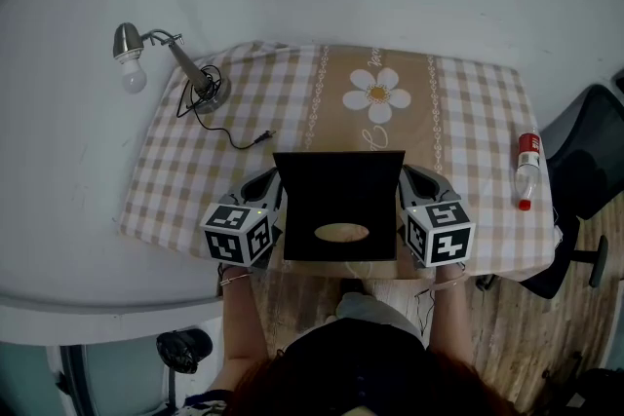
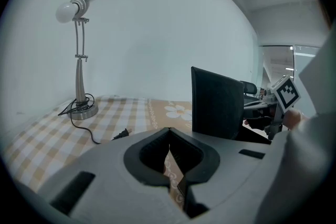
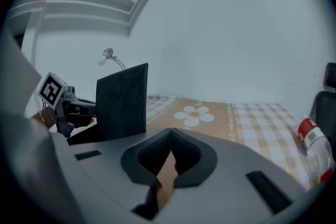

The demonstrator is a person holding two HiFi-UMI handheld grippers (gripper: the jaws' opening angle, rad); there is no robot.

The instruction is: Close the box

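Left gripper (image 1: pixel 265 182) and right gripper (image 1: pixel 417 176) flank the black box (image 1: pixel 339 209) in the head view, one at each side. The box sits at the near edge of the bench (image 1: pixel 468 112) with its lid (image 1: pixel 339 172) standing open. A lamp (image 1: pixel 166 54) sits far left and a bottle (image 1: pixel 526 169) far right, both well apart from the box.

In the left gripper view, the left gripper (image 2: pixel 168 131) has its jaws pressed together with nothing between them. The lid (image 2: pixel 218 107) rises upright just to its right.

In the right gripper view, the right gripper (image 3: pixel 170 132) is likewise pressed together and empty, with the lid (image 3: pixel 123 102) upright to its left.

By my reading, closing has not begun. The lid's whole swing down onto the base is left to do, and neither gripper visibly touches it.
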